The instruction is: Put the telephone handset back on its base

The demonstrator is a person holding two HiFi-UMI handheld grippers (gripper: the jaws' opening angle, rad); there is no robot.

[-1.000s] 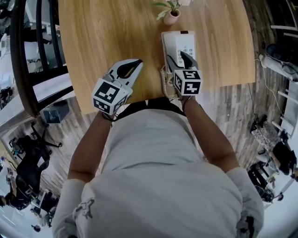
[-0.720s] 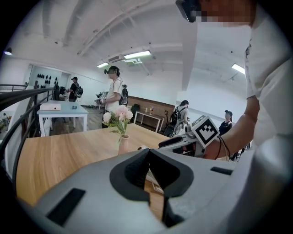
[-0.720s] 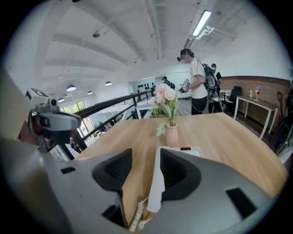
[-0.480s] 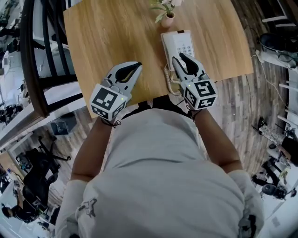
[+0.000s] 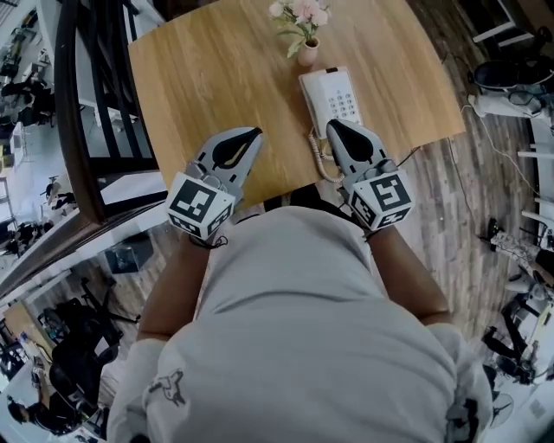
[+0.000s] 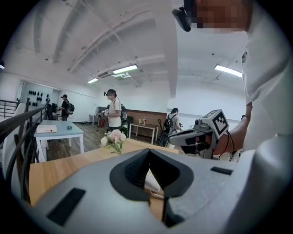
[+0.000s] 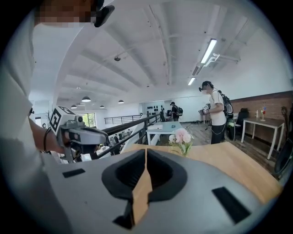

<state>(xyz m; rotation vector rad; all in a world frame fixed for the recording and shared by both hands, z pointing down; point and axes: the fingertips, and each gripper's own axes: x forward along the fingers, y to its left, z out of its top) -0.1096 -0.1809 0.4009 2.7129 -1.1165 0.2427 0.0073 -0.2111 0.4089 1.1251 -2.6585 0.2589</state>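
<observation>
Right claw (image 5: 335,126) has just been closing on nothing and its jaws now meet; left claw (image 5: 254,135) is likewise pressed together and empty, both above the near edge of the surface (image 5: 208,78). Just beyond, the handset (image 5: 313,99) appears to lie on its base (image 5: 344,102). If it sits crooked it could slip off, or the coiled cord (image 5: 318,161) beside the right claw could snag and drag it.

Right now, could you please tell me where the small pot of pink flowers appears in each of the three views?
Head view: the flowers are at top centre, just beyond the telephone.
Left gripper view: the flowers are left of centre, at mid-height.
Right gripper view: the flowers are right of centre, at mid-height.
Shared landmark: the wooden table they stand on.
</observation>
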